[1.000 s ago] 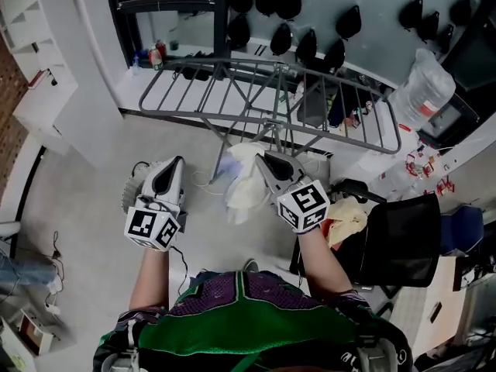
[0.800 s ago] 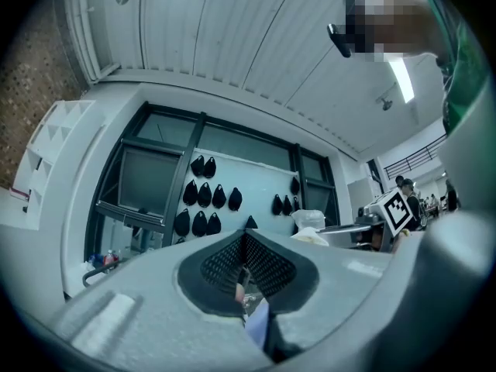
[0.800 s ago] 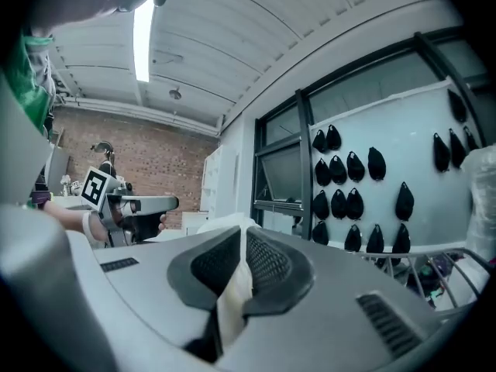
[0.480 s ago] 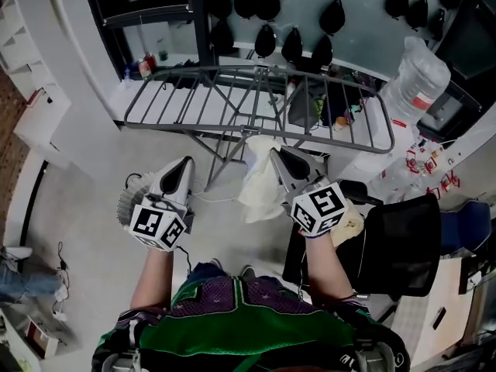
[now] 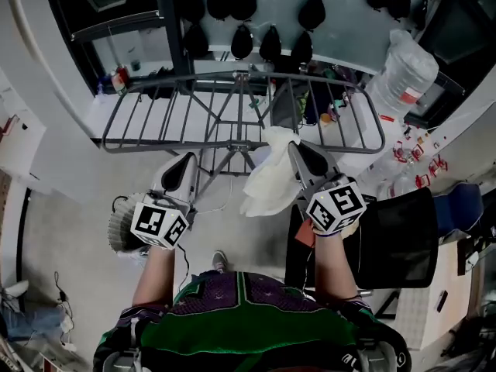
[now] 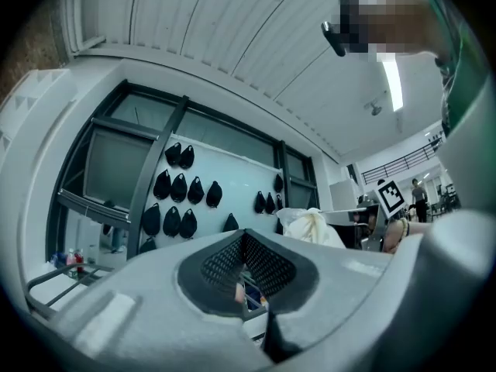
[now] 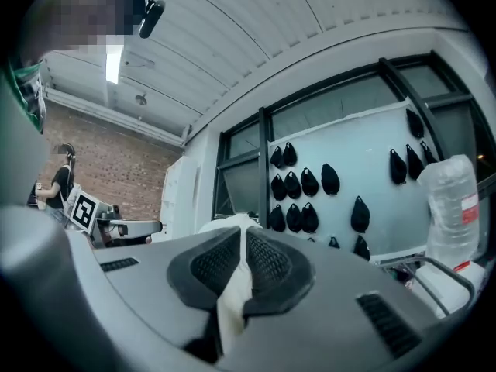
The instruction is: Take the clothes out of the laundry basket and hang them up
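Since the right claw is clamped on one edge of the pale garment, the cloth dangles loose at 12 o'clock, just in front of the drying rack, probably held high so it clears the bars. Left claw is pressed together on nothing at 10 o'clock, I'd guess kept free to grab the other edge. The laundry basket sits on the floor at 9 o'clock.

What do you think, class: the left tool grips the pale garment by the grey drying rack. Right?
No: the right tool grips the pale garment by the grey drying rack. The right gripper view shows cloth pinched between its jaws; the left tool is shut on nothing.
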